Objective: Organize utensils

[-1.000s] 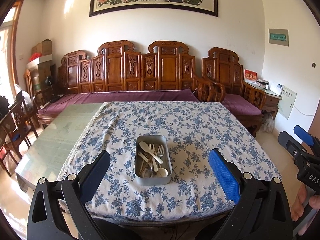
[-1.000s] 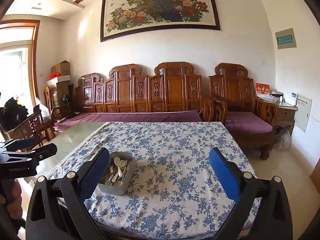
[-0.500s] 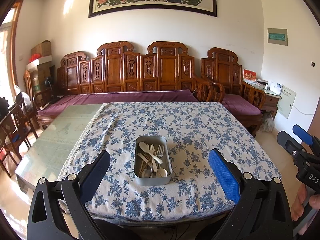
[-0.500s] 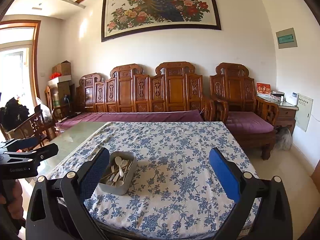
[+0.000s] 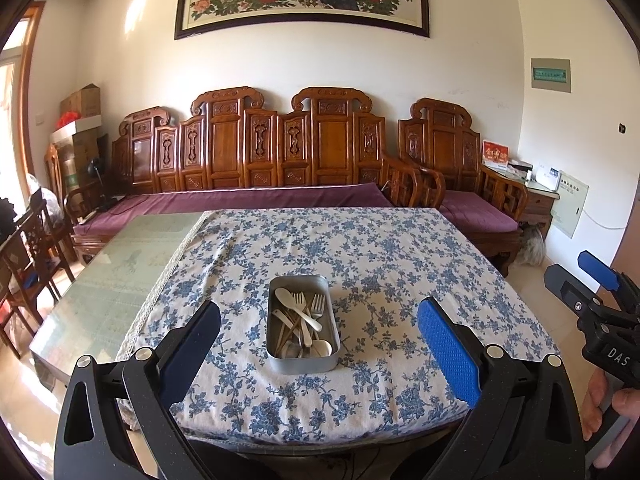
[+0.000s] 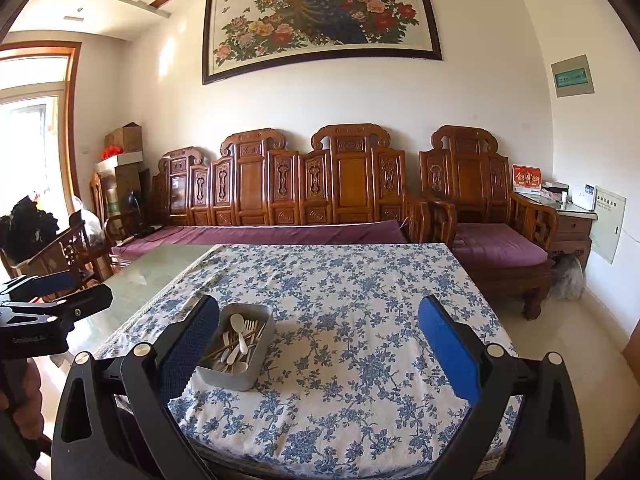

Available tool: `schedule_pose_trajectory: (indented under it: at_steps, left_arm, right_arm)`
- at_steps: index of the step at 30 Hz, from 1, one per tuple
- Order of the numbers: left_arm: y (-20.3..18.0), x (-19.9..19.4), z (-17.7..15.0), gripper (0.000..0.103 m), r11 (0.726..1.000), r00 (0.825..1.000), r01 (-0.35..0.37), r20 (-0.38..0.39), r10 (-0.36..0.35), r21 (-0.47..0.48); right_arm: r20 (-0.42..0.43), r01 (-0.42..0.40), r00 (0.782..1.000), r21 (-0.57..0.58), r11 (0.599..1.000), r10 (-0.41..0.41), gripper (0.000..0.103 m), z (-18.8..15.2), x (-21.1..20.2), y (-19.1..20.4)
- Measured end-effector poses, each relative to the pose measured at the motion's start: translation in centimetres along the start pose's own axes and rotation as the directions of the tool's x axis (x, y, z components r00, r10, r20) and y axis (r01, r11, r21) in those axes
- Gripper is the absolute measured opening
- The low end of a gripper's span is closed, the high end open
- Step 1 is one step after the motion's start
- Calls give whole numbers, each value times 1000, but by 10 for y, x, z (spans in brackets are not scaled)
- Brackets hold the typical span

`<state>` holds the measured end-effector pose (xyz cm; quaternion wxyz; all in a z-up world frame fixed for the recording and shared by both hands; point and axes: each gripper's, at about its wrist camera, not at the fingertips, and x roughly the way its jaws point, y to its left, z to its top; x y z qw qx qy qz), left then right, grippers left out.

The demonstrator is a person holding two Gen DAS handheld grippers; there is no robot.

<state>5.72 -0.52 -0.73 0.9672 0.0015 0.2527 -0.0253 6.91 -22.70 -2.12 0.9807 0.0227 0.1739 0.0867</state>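
tin [image 5: 303, 362]: 1 | forks [image 5: 318, 303]: 2 | white spoons [image 5: 285, 295]: 2 | grippers: 2 | tablecloth [image 5: 384, 248]: 1

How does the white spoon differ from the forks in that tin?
The white spoon has a plain rounded bowl, while the forks end in tines. The spoon's bowl lies nearer the tin's far left corner; the forks' heads lie further right. Both lie flat in the jumbled pile, heads toward the far end.

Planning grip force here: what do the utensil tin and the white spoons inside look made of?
The tin looks like brushed metal: dull grey sheen, thin rounded walls. The white spoons look like matte plastic, possibly melamine or ceramic: opaque cream, no metallic glint.
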Motion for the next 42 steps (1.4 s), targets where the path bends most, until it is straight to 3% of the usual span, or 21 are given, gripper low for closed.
schedule_pose_trajectory:
  at_steps: [42]
  left_arm:
    - [-3, -3, 3, 95, 1000, 1000, 3, 5, -3, 3]
  right_arm:
    - [5, -8, 1000, 5, 1000, 8, 100, 1, 0, 4]
